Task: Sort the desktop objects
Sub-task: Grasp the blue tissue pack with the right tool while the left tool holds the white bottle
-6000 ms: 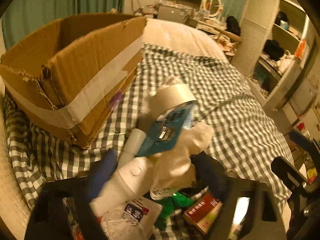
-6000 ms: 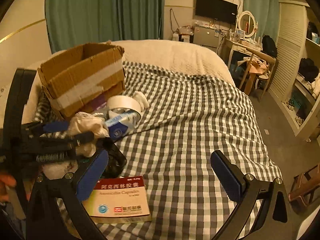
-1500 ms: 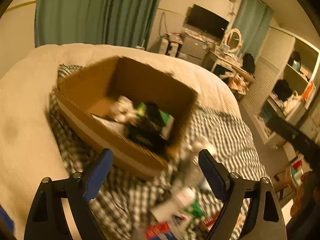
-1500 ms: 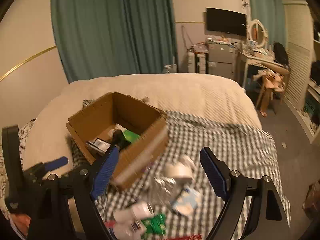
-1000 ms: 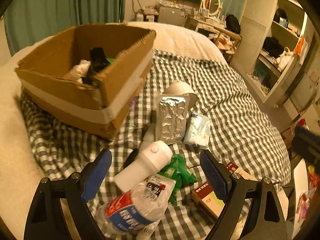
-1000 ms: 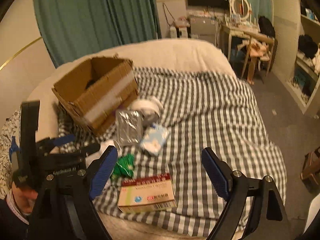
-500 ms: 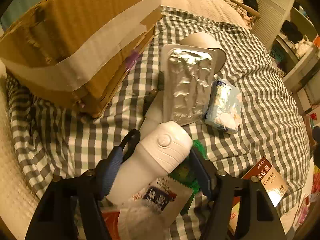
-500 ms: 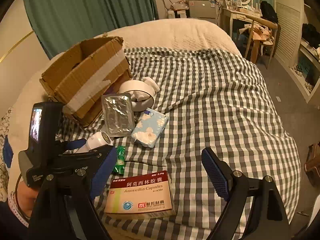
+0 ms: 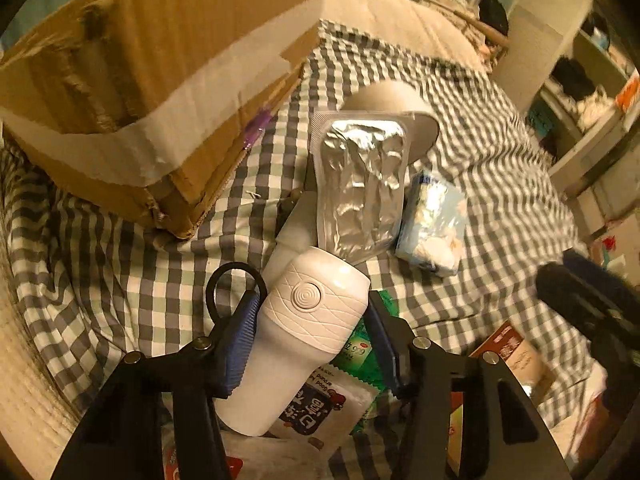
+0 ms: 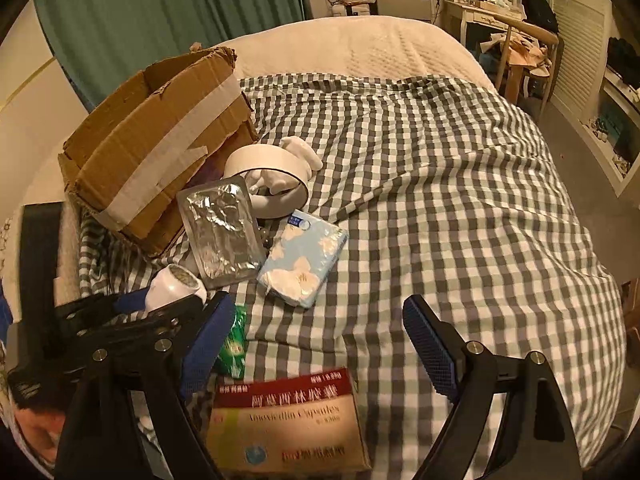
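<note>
Down low over the checked bedspread (image 10: 460, 184), left tool (image 9: 308, 344) clamped on a white quilted device (image 9: 304, 336), blue pads pressing both sides, device lying tilted atop a printed sachet (image 9: 320, 404) and a green packet (image 9: 354, 350). Just ahead: a foil blister pack (image 9: 360, 184) leaning over a roll of white tape (image 9: 396, 112), a pale blue tissue pack (image 9: 432, 228) touching its right edge, black scissor loop (image 9: 236, 288) beside the left pad. Further left, taped cardboard box (image 9: 152, 76) on the bed. Right tool (image 10: 316, 348) spread wide, gripping nothing, hovering above a red-and-tan medicine box (image 10: 288, 420) near the bed's front edge.
</note>
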`<state>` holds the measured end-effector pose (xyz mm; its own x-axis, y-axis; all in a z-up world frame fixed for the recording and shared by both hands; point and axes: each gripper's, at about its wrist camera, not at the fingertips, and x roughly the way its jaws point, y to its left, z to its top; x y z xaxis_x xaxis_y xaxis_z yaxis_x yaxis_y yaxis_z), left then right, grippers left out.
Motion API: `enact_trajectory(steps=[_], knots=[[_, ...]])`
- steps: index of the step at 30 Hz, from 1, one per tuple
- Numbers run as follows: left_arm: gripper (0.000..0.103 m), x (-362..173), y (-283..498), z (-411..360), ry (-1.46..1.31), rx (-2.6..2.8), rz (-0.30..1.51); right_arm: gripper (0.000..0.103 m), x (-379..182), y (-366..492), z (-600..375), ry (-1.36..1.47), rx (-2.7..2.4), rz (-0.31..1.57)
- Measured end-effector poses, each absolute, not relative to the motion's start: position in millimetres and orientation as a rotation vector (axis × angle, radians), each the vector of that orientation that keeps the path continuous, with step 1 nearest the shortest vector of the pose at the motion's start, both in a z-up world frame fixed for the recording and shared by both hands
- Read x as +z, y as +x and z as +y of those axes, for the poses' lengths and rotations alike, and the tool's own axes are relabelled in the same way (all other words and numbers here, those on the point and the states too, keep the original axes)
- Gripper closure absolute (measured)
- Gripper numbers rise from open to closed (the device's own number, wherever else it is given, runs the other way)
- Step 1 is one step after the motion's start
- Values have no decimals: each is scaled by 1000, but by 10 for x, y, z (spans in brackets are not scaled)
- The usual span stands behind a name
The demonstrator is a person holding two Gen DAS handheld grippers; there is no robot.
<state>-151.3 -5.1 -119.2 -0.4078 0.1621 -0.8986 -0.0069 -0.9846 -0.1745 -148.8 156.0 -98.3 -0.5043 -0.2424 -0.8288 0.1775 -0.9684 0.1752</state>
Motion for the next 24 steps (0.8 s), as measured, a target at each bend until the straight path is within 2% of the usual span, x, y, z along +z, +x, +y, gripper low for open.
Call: enact_trajectory(steps=[6,14,15,16,18,24], knots=[[49,-927,-1357,-360,-1435,2613,-461,17,-1195,-1729,1373,1466,-2511,-138],[50,-820,-1342,-471,-1285,2723,-475,17,-1520,-2038,1056,1584,-2489,-46],[50,-824,-1342,-459,-1278,2722,-463,19,-1567,-2064,1036,1605,-2478,-40],[50,-830,-1351,-450,-1274,2722,-458,32,-1589,-2081,1031,1617,-2464,-38],[50,-873,-1385,-408,-1272,2697,-481,41,-1631,-2097,1015,1632,-2441,-22],[50,-868,-1413,-387,-1256,2732,-483,47,-1553,-1979,1088,1602,-2433,-21]])
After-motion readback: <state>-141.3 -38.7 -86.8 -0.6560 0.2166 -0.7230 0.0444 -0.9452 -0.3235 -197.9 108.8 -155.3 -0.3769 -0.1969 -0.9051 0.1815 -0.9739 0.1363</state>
